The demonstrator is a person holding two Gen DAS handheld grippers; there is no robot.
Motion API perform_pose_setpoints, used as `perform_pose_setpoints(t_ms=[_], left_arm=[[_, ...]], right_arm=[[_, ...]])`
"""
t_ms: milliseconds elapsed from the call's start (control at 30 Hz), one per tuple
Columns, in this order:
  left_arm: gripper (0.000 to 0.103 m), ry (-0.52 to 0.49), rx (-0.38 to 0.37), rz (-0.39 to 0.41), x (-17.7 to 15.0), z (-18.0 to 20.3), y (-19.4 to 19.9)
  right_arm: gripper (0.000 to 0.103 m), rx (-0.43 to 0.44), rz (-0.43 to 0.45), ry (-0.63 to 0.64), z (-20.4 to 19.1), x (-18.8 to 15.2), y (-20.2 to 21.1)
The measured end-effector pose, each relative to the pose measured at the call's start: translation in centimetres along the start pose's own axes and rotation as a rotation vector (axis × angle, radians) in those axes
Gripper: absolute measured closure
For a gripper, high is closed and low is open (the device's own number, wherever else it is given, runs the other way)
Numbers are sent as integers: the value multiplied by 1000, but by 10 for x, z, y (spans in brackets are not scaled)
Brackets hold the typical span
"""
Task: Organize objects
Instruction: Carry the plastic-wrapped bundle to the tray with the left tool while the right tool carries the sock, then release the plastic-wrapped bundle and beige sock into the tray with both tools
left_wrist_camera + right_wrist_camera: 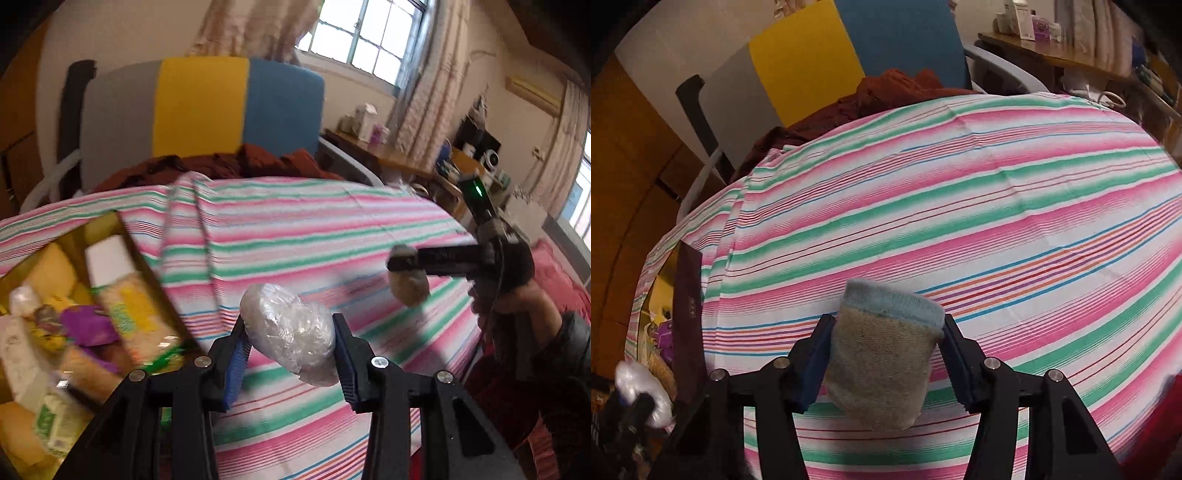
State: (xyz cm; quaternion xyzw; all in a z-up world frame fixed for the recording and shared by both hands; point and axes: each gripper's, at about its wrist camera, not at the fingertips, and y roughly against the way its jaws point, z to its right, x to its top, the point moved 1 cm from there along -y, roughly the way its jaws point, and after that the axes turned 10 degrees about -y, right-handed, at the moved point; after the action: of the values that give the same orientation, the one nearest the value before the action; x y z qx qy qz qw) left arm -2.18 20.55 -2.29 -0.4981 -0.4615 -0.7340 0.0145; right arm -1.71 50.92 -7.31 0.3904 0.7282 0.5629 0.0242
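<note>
The left gripper (291, 334) clamps a plastic-wrapped bundle (290, 334) above the striped cloth (332, 221), right of the box (74, 314). The right gripper (886, 350) clamps a rolled sock (882, 358) over the cloth's near part.

Daylight comes in through the window (369, 37), which glows so white that nothing outside can be seen. The left wrist view is bright near it. The box of packets (74, 314) at the left is smeared with blur, and the right hand-held gripper (406, 266) looks soft too. The right wrist view is dimmer and browner. Its striped cloth (960, 203) looks sharp. Both views bulge like a ball, with black corners.
</note>
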Motion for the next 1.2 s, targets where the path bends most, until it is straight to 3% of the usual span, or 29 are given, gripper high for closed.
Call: perform_pose_setpoints(t_ms=[233,500,667,933,1200], left_arm=[[60,133,96,38,-7,-58,30],[60,279,235,52,-21,-125,48],[60,316,313,50,-27,-146,55],[59,343,357,31,-36,-155,57],[51,352,433,13,-40,-160,61]], right_arm=[[46,94,14,82,-52,-15,21],[46,282,-15,266,-169,-52,31],[46,348,-56,369,-227,-78,23],[44,338,-125,439,-267,-96,-8],[42,319,-157,439,-275,-101,-29]])
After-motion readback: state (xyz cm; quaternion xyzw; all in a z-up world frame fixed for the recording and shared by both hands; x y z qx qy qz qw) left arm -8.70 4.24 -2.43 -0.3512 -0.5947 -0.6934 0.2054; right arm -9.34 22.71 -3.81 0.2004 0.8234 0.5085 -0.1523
